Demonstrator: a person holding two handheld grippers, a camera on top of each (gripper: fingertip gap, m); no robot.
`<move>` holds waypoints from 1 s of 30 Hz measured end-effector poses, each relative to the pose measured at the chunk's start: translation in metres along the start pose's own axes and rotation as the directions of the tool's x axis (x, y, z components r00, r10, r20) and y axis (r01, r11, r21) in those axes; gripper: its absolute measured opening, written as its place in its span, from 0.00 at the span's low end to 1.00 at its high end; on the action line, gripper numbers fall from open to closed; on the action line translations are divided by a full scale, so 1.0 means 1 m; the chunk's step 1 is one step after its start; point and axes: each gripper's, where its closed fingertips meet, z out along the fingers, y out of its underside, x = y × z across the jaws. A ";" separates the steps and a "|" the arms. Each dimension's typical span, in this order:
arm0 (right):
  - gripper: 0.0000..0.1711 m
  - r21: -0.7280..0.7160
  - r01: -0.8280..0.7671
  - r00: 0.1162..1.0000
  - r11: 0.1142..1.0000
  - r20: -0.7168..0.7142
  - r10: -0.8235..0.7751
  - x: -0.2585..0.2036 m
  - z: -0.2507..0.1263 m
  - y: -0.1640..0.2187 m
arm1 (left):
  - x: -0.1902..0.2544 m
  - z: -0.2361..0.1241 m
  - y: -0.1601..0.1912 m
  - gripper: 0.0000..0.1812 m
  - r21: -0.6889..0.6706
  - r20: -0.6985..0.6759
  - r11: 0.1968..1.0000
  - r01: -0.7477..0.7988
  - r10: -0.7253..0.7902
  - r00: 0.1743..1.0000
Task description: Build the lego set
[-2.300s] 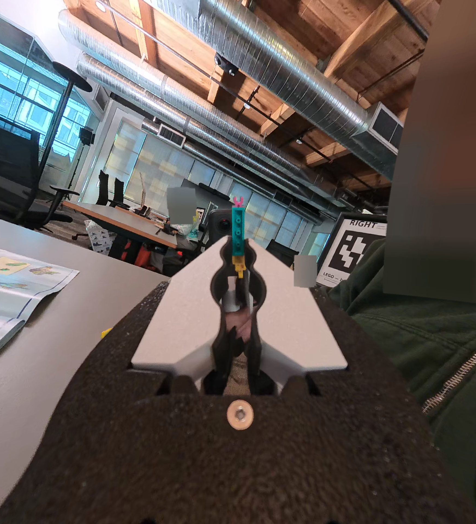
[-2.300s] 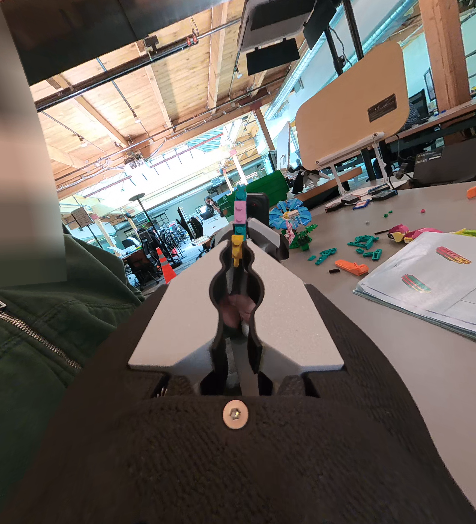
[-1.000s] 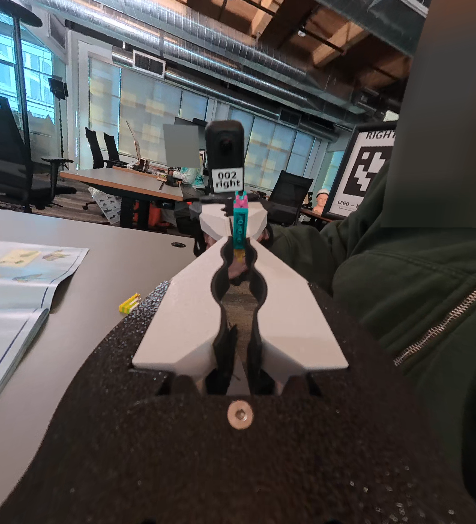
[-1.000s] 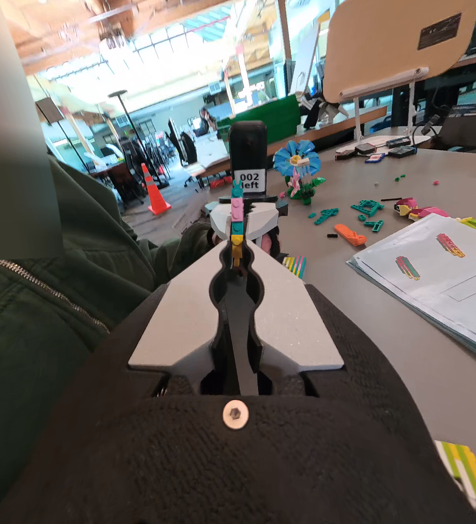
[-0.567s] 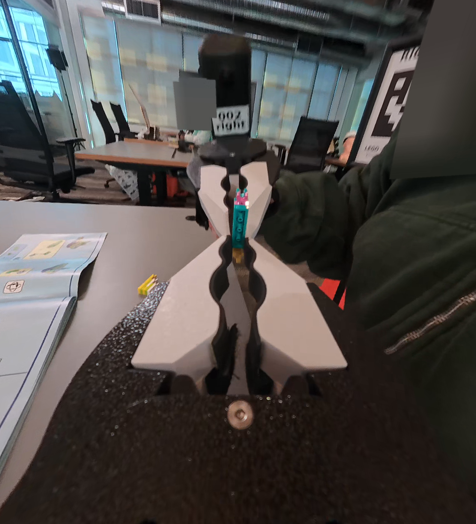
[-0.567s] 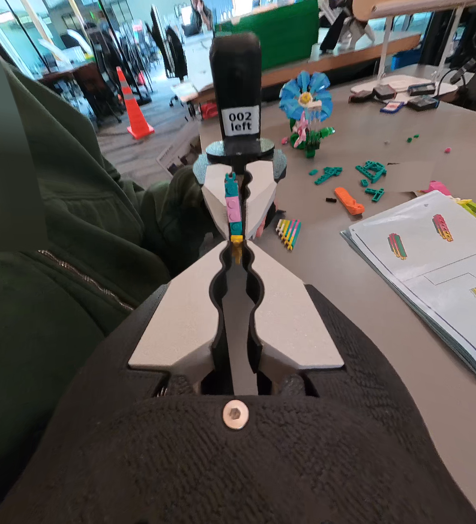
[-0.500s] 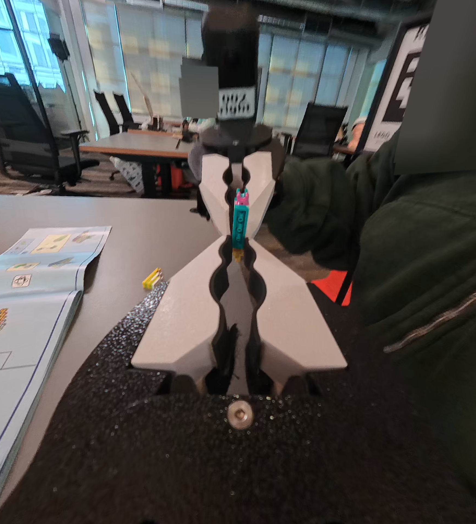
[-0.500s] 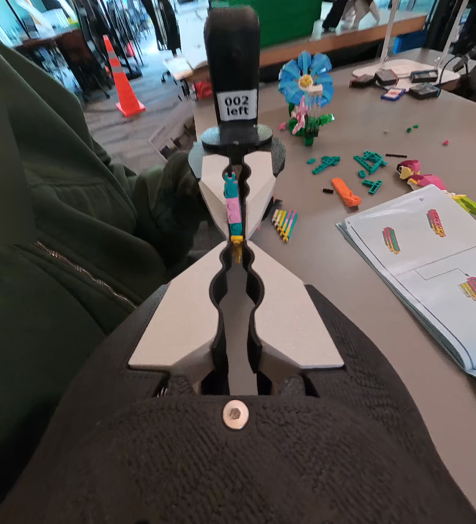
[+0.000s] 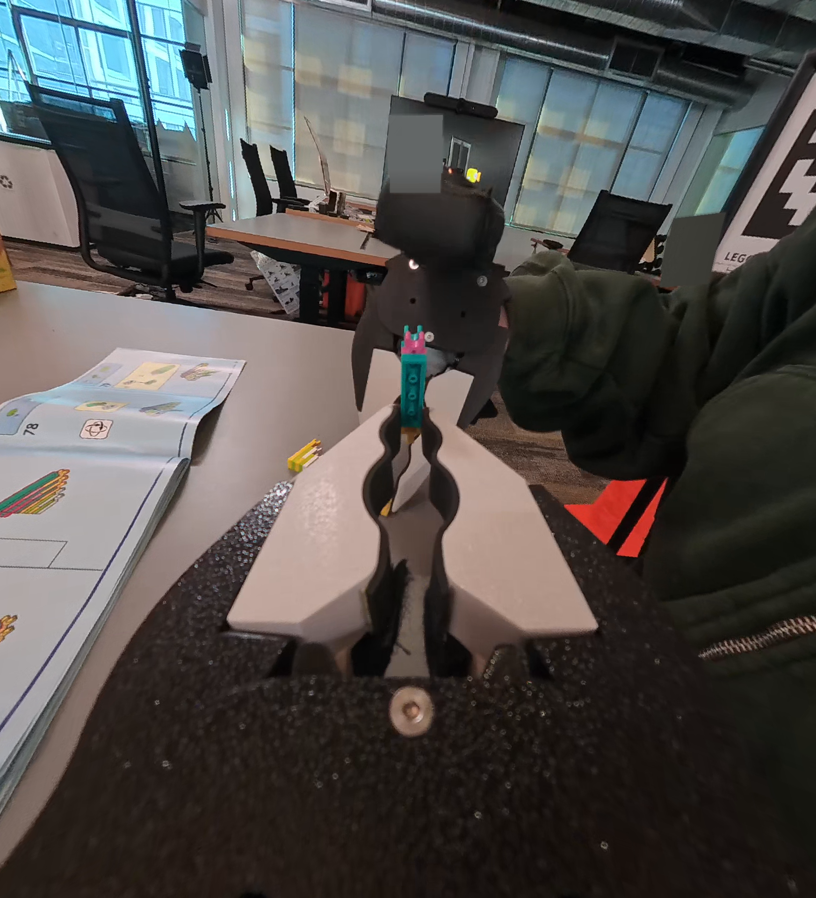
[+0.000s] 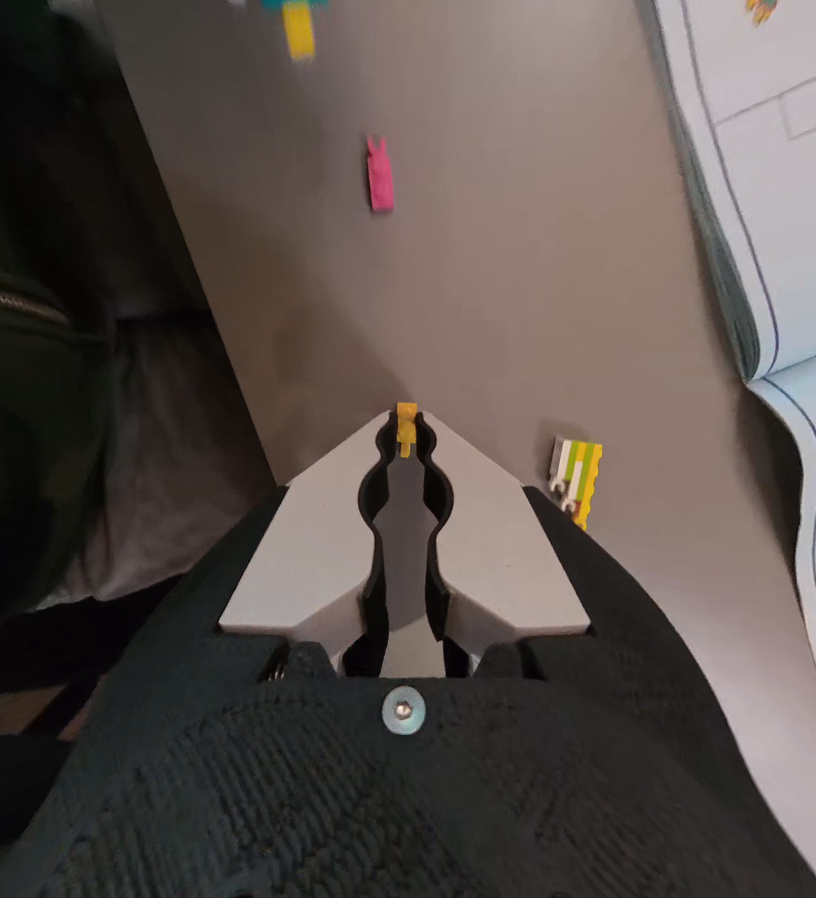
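A: What have your left fingers [image 9: 411,423] got?

B: You have them pinched nearly shut on a thin stack [image 9: 413,388]. Its teal bar and pink cap stand up past the tips, and a yellow bit sits between them. Low to the left of the fingers a small yellow-green piece [image 9: 304,455] lies on the table [image 9: 104,335], with the open booklet [image 9: 56,486] further left.

A: And the right gripper [image 10: 406,427]?

B: Its fingers are closed on a small yellow piece [image 10: 406,425], held right at the tips and pointing down at the table. A pink piece [image 10: 379,175] lies well ahead of the tips. A striped plate [image 10: 575,474] lies just right of the right finger, and the booklet is farther right.

A: Are the two grippers touching?

B: You hold the right one beyond the left tips. I cannot tell whether they touch.
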 end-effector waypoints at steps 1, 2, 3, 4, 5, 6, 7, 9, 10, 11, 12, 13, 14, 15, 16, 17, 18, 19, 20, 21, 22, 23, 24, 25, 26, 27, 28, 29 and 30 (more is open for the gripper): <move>0.04 0.019 -0.010 1.000 1.000 0.012 0.009 -0.001 0.000 -0.004 | -0.001 0.000 -0.001 0.03 0.008 0.006 1.000 0.002 -0.002 1.000; 0.04 0.029 -0.020 1.000 0.999 0.016 0.020 -0.001 0.001 -0.005 | -0.001 0.000 -0.002 0.03 0.021 0.006 1.000 0.008 -0.008 1.000; 0.09 0.036 -0.030 0.999 0.999 0.022 0.029 -0.002 0.003 -0.005 | -0.001 -0.001 -0.004 0.03 0.039 0.006 0.999 0.016 -0.016 1.000; 0.13 0.054 -0.045 0.999 0.998 0.030 0.044 -0.002 0.002 -0.006 | -0.003 -0.002 -0.007 0.03 0.059 0.010 0.998 0.026 -0.027 1.000; 0.15 0.075 -0.065 0.997 0.995 0.044 0.062 -0.004 0.001 -0.007 | -0.003 -0.004 -0.009 0.03 0.079 0.005 0.996 0.038 -0.038 0.999; 0.17 0.112 -0.086 0.995 0.990 0.052 0.080 -0.005 -0.003 -0.010 | -0.003 -0.006 -0.012 0.03 0.098 -0.007 0.994 0.052 -0.052 0.999; 0.19 0.169 -0.107 0.994 0.980 0.056 0.098 -0.004 -0.008 -0.015 | -0.002 -0.007 -0.014 0.03 0.112 -0.018 0.992 0.065 -0.063 0.998; 0.19 0.358 -0.149 0.989 0.922 0.065 0.135 -0.001 -0.029 -0.038 | 0.001 -0.006 -0.013 0.03 0.110 -0.044 0.991 0.074 -0.070 0.997; 0.16 0.485 -0.169 0.986 0.858 0.097 0.139 -0.003 -0.046 -0.056 | 0.003 -0.004 -0.012 0.03 0.102 -0.055 0.992 0.074 -0.068 0.996; 0.14 0.605 -0.193 0.980 0.773 0.152 0.126 -0.008 -0.065 -0.075 | 0.006 -0.002 -0.010 0.03 0.089 -0.068 0.994 0.071 -0.065 0.996; 0.13 0.691 -0.220 0.973 0.688 0.207 0.103 -0.014 -0.083 -0.089 | 0.008 0.000 -0.008 0.03 0.075 -0.080 0.995 0.067 -0.061 0.995; 0.12 0.742 -0.242 0.966 0.626 0.247 0.080 -0.019 -0.096 -0.099 | 0.011 0.002 -0.006 0.03 0.066 -0.089 0.996 0.063 -0.057 0.994; 0.12 0.765 -0.251 0.962 0.593 0.266 0.064 -0.021 -0.103 -0.104 | 0.013 0.003 -0.005 0.03 0.055 -0.099 0.997 0.061 -0.055 0.994; 0.12 0.773 -0.248 0.961 0.584 0.270 0.051 -0.024 -0.105 -0.108 | 0.015 0.005 -0.003 0.03 0.042 -0.106 0.997 0.057 -0.053 0.993; 0.11 0.776 -0.244 0.961 0.582 0.276 0.035 -0.027 -0.106 -0.110 | 0.017 0.006 -0.002 0.03 0.034 -0.111 0.998 0.051 -0.047 0.993; 0.10 0.775 -0.243 0.960 0.583 0.278 0.031 -0.028 -0.105 -0.112 | 0.019 0.007 -0.001 0.03 0.031 -0.120 0.998 0.047 -0.043 0.992; 0.05 0.776 -0.238 0.962 0.584 0.270 0.034 -0.026 -0.103 -0.112 | 0.020 0.007 -0.001 0.03 0.025 -0.122 0.998 0.051 -0.048 0.991; 0.03 0.778 -0.233 0.965 0.584 0.261 0.037 -0.024 -0.103 -0.111 | 0.019 0.007 0.000 0.03 0.016 -0.115 0.998 0.062 -0.059 0.992; 0.03 0.776 -0.239 0.964 0.584 0.264 0.043 -0.023 -0.102 -0.110 | 0.019 0.007 0.000 0.03 0.013 -0.117 0.997 0.070 -0.068 0.991; 0.03 0.777 -0.244 0.963 0.580 0.266 0.048 -0.022 -0.102 -0.110 | 0.016 0.007 0.000 0.04 0.019 -0.104 0.997 0.079 -0.076 0.992; 0.03 0.780 -0.245 0.963 0.576 0.263 0.053 -0.021 -0.103 -0.109 | 0.013 0.006 -0.001 0.07 0.030 -0.088 0.996 0.089 -0.086 0.992; 0.03 0.781 -0.245 0.964 0.575 0.262 0.056 -0.020 -0.103 -0.109 | 0.011 0.005 -0.003 0.09 0.044 -0.086 0.994 0.103 -0.099 0.991; 0.03 0.783 -0.248 0.963 0.571 0.262 0.060 -0.019 -0.104 -0.108 | 0.010 0.003 -0.006 0.09 0.063 -0.093 0.991 0.120 -0.114 0.989; 0.03 0.785 -0.252 0.963 0.565 0.264 0.062 -0.018 -0.105 -0.108 | 0.010 0.002 -0.008 0.09 0.081 -0.103 0.987 0.137 -0.129 0.986; 0.03 0.787 -0.255 0.962 0.562 0.267 0.064 -0.018 -0.105 -0.108 | 0.010 0.001 -0.010 0.08 0.093 -0.114 0.984 0.150 -0.139 0.984; 0.03 0.790 -0.257 0.962 0.556 0.266 0.068 -0.017 -0.106 -0.108 | 0.010 0.001 -0.010 0.07 0.097 -0.118 0.983 0.156 -0.144 0.982; 0.03 0.793 -0.259 0.962 0.551 0.265 0.071 -0.017 -0.106 -0.108 | 0.011 0.001 -0.010 0.06 0.095 -0.121 0.984 0.154 -0.142 0.982; 0.03 0.793 -0.262 0.961 0.550 0.267 0.073 -0.016 -0.106 -0.108 | 0.012 0.002 -0.010 0.04 0.093 -0.124 0.984 0.150 -0.139 0.983; 0.03 0.795 -0.265 0.960 0.546 0.268 0.075 -0.016 -0.106 -0.108 | 0.012 0.002 -0.010 0.04 0.092 -0.123 0.985 0.150 -0.138 0.983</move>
